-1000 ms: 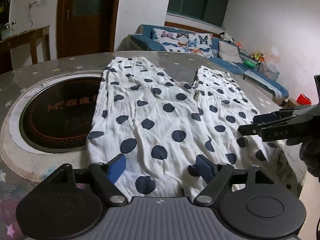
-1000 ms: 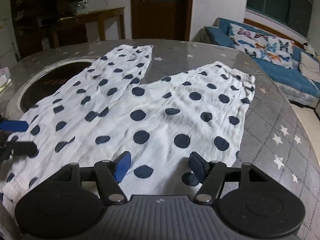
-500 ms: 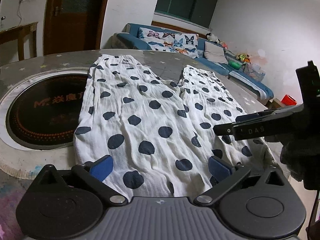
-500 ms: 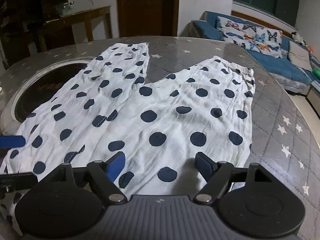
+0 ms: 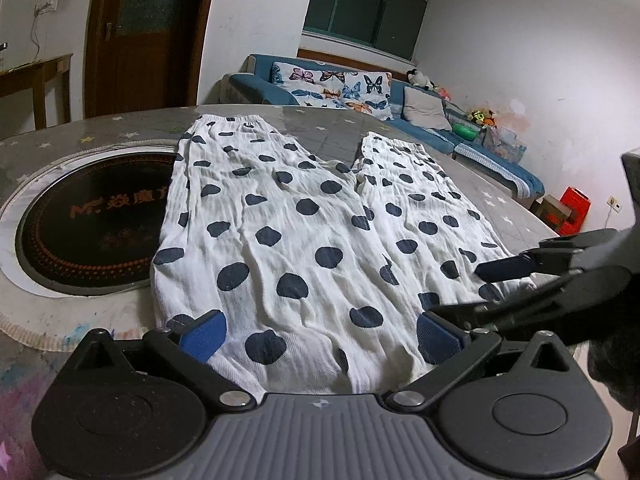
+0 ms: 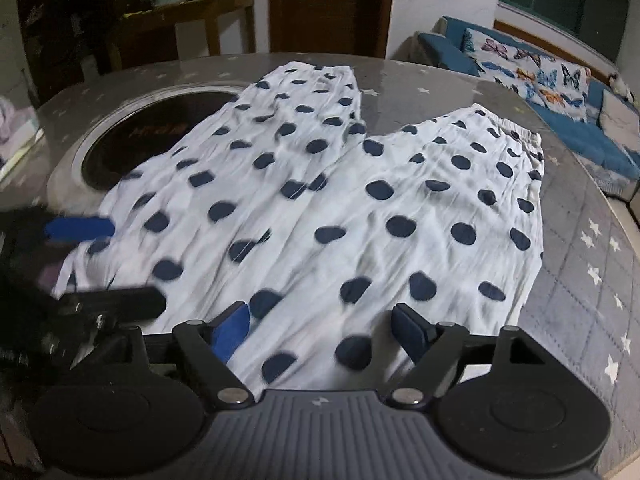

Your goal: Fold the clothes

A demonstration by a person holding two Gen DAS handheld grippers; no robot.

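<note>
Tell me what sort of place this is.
Most likely a living room in a home. A blue sofa with a butterfly-print cover stands along the wall under a window, a wooden door is behind, and polka-dot trousers lie spread on a round table.

The trousers (image 5: 304, 236) are seen to be white, scattered all over with dark navy polka dots, and they are laid on a grey quilted tablecloth (image 6: 592, 264) printed with small white stars. A round black insert (image 5: 92, 220) with orange lettering and a ring of orange dots is framed by a white rim, while black gripper bodies are fitted with blue pads (image 5: 204, 336). In the background a blue sofa (image 5: 424, 128) is covered by a white throw patterned with multicoloured butterflies (image 5: 332, 88), beside a dark brown wooden door (image 5: 148, 36), and a red crate (image 5: 574, 210) is seen by the white wall.
</note>
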